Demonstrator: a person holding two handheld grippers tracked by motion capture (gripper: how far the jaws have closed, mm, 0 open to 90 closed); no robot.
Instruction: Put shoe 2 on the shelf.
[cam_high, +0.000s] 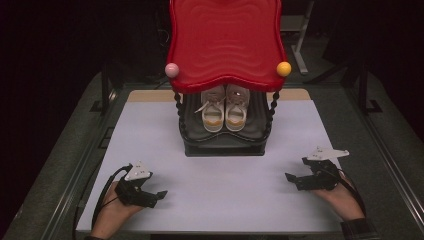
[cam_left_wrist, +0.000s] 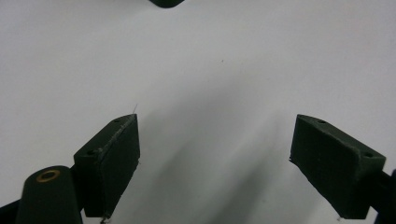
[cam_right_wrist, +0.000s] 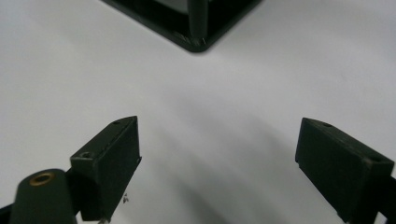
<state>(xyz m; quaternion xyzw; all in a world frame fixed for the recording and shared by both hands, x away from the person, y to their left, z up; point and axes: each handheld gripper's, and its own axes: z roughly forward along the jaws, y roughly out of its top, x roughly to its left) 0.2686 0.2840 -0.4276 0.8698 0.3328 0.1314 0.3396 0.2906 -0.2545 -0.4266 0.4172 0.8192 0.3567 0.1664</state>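
Left hand-held gripper (cam_high: 161, 194), matte black with blocky rectangular pads and a grey three-cornered plate on top, rests low over the table (cam_high: 225, 200) near its front left corner, jaws spread wide with nothing between them; in the left gripper view the gripper (cam_left_wrist: 215, 163) shows bare white surface in its gap. Right hand-held gripper (cam_high: 290, 177), of the same build, lies near the front right corner, jaws likewise apart and empty, as the right gripper view (cam_right_wrist: 217, 168) confirms. Both point inward toward the table's middle. The table top is a smooth, pale, matte sheet. At the middle of the far edge stands a shoe rack (cam_high: 225, 145): a black, rounded-corner base tray with twisted black posts carrying a glossy red, wavy-edged, rippled top shelf (cam_high: 225, 40) tipped with a pink ball (cam_high: 172, 69) and a yellow ball (cam_high: 284, 68). On the lower tray sits a pair of pale laced shoes (cam_high: 224, 110), side by side, long axes running front to back.
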